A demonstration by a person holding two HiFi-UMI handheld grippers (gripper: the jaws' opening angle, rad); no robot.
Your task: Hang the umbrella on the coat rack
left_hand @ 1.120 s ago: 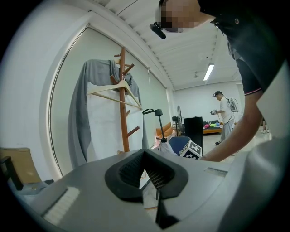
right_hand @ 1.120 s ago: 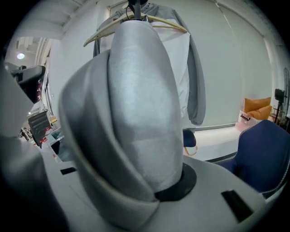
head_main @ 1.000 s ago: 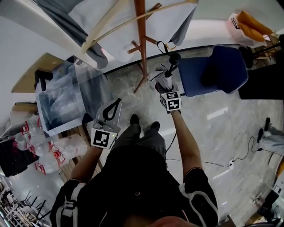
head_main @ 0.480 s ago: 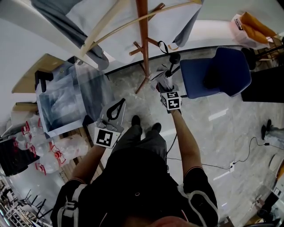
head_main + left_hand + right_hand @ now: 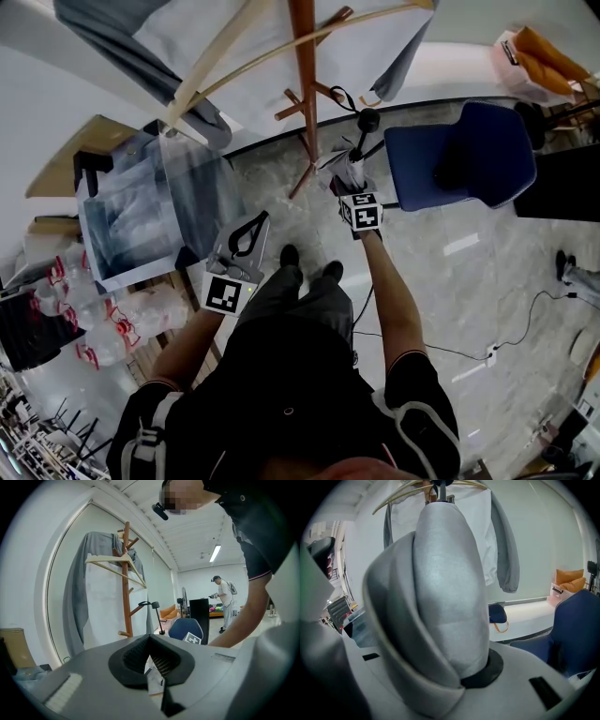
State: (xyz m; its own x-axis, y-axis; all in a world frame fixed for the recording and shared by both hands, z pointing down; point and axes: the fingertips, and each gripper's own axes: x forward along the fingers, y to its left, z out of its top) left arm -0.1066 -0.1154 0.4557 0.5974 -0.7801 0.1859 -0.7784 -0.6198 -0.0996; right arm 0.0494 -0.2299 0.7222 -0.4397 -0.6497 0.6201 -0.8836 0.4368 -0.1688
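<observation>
The wooden coat rack (image 5: 302, 84) stands ahead of me, also in the left gripper view (image 5: 125, 588). My right gripper (image 5: 352, 178) is shut on the folded grey umbrella (image 5: 351, 165), whose fabric fills the right gripper view (image 5: 440, 588). Its black handle (image 5: 367, 120) points up towards the rack. The handle's strap loop (image 5: 339, 97) sits at the tip of a lower peg (image 5: 321, 91), seemingly round it. My left gripper (image 5: 249, 225) hangs lower left of the rack, its tips together on nothing.
A blue chair (image 5: 459, 159) stands right of the rack. A clear plastic box (image 5: 141, 216) and packs of bottles (image 5: 84, 309) are at the left. A grey garment on a hanger (image 5: 187, 56) hangs on the rack. A cable (image 5: 506, 337) crosses the floor.
The right gripper has sunk a little with the umbrella, the strap staying at the peg. The left gripper has drifted slightly down and right.
</observation>
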